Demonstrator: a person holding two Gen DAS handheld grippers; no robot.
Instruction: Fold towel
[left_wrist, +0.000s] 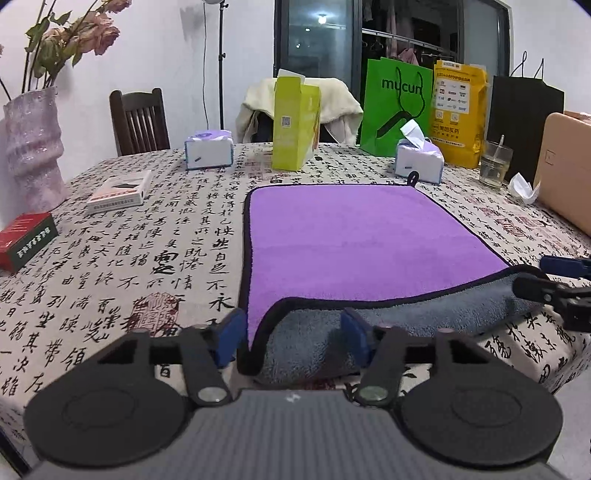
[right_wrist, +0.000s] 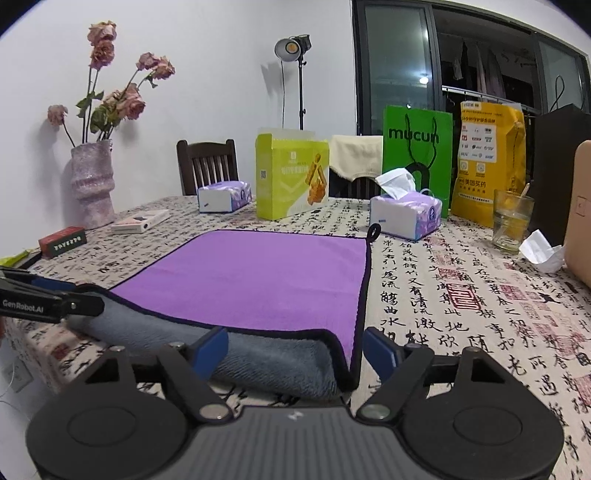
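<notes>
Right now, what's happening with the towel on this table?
A person holds a claw in each hand at the near edge of the purple towel, which lies on the calligraphy-print tablecloth. That near edge is rolled back, grey underside up. The left claw and right claw are both open, each straddling a near corner. Neither has closed on the cloth, and the rest of the towel lies flat.

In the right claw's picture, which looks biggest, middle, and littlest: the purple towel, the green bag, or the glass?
1. Towel, though it is nearest.
2. Green bag.
3. Glass.
</notes>
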